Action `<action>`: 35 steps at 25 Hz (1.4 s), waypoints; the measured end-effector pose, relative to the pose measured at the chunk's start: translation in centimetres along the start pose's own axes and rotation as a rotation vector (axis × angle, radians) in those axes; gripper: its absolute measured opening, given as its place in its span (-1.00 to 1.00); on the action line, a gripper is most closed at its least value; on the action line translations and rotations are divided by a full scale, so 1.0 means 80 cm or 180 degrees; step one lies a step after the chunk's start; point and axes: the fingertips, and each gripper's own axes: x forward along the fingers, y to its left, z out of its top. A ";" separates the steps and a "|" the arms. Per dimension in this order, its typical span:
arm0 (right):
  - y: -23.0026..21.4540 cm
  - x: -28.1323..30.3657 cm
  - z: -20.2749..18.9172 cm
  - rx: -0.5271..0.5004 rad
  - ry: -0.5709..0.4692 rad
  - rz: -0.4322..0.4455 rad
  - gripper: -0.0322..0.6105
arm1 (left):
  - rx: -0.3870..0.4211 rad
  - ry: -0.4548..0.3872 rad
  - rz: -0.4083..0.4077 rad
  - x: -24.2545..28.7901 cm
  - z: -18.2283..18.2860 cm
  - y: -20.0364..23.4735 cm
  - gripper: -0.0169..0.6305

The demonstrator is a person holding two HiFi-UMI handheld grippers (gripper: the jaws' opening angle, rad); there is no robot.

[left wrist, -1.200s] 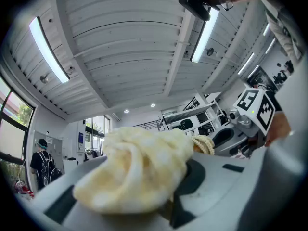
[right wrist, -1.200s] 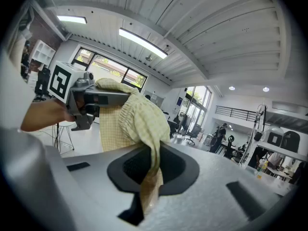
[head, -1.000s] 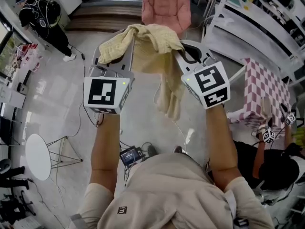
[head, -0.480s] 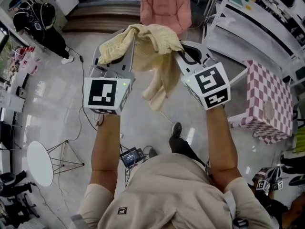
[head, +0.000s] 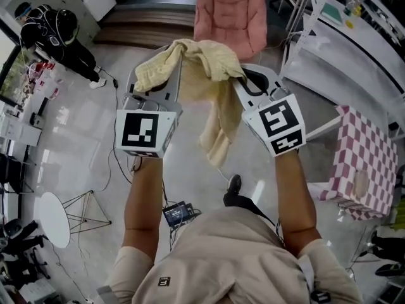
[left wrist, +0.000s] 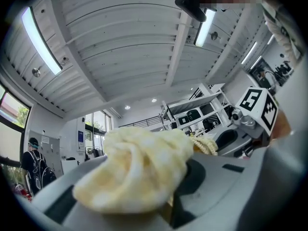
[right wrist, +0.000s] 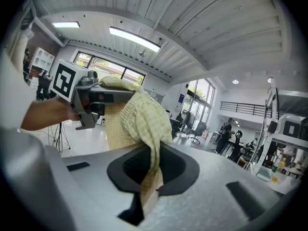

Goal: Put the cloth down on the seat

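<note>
Head view: pale yellow cloth [head: 201,75] held up in the air between left gripper [head: 166,75] and right gripper [head: 239,80], at upper centre of the frame. One bunch piled over the left jaws, a long tail hanging from the middle, its lower end free above the pale floor [head: 82,113]. Pink seat [head: 229,14] at top centre, beyond the cloth and not touched by it. Both forearms raised, marker cubes facing the camera.

Left gripper view: jaws almost closed, clamped on a thick wad of the cloth [left wrist: 139,170] heaped over them. Right gripper [left wrist: 243,126] near the right edge, ceiling filling the upper frame.

Right gripper view: jaws almost closed as well, a thin fold of the cloth [right wrist: 144,129] pinched in the slot between them and running up and left to the left gripper [right wrist: 98,99].

Elsewhere in the head view: person in black [head: 57,33] at upper left, round white worktop [head: 52,213] at lower left, pink-checked worktop [head: 370,160] at the right edge, white shelving [head: 342,49] at upper right.
</note>
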 end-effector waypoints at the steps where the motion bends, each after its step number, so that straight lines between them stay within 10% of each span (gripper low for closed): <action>1: -0.015 0.009 -0.005 -0.0003 0.0000 0.0028 -0.84 | -0.0003 0.0021 0.0021 0.017 -0.005 0.000 -0.82; 35: -0.283 0.166 -0.073 0.0098 -0.0072 0.0122 -0.84 | 0.0090 0.0052 0.0037 0.323 -0.087 0.017 -0.82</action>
